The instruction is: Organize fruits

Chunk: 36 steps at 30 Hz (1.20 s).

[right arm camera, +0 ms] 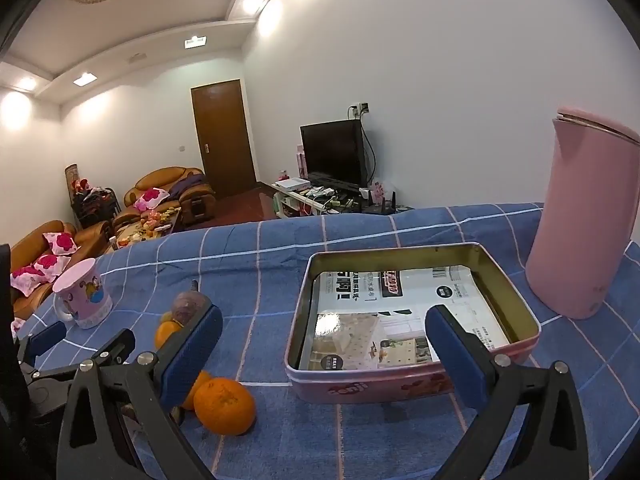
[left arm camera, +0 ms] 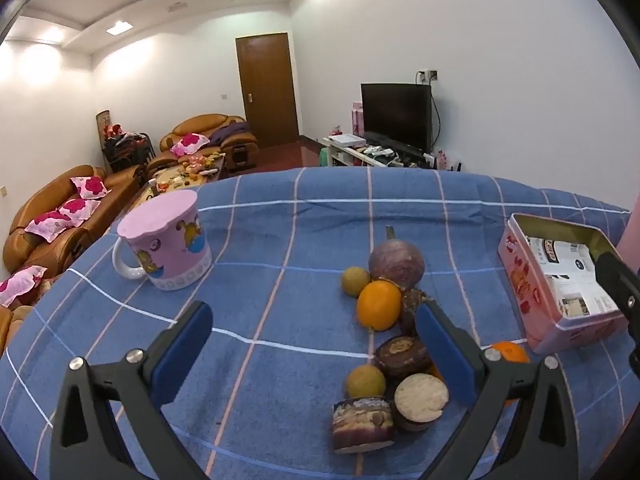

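Nearest the left gripper (left arm camera: pixel 312 344), whose jaws stand spread and empty, the fruits lie in a loose cluster on the blue checked cloth (left arm camera: pixel 260 380): cut purple-skinned pieces (left arm camera: pixel 362 424), possibly taro, then an orange (left arm camera: pixel 378 305) and a round purple fruit (left arm camera: pixel 396 264). The right gripper (right arm camera: pixel 320 348), likewise spread wide and holding nothing, hovers before the open pink tin (right arm camera: pixel 520 308), probably the container meant for them. One tangerine (right arm camera: pixel 224 406) sits just beside the tin's near wall. Farther back stand a pink mug (left arm camera: pixel 168 248) and a tall pink kettle (right arm camera: pixel 584 220), with bare cloth between.
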Motion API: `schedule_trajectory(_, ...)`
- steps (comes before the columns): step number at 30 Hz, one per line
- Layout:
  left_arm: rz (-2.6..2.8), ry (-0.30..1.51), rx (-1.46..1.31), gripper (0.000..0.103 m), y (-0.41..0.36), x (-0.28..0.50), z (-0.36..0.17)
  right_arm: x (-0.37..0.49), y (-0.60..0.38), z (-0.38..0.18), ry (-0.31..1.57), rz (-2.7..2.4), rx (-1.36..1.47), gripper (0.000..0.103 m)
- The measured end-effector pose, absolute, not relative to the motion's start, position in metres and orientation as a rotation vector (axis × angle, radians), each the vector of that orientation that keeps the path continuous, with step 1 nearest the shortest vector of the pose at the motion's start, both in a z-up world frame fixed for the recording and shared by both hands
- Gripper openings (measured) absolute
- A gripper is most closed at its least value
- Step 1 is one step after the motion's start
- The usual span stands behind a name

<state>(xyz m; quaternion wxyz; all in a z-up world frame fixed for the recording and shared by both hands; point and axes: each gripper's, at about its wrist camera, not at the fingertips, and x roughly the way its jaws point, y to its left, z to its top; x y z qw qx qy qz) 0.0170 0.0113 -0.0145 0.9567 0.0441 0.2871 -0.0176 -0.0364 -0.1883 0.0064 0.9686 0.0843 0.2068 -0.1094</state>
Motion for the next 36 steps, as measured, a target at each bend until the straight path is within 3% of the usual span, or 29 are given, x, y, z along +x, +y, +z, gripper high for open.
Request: schedule_trajectory(36, -0.017, 0.561, 0.104, 0.103, 0.019, 0.005, -0.015, -0.045, -0.173, 0.010, 0.391, -0.156, 0.126, 0.102)
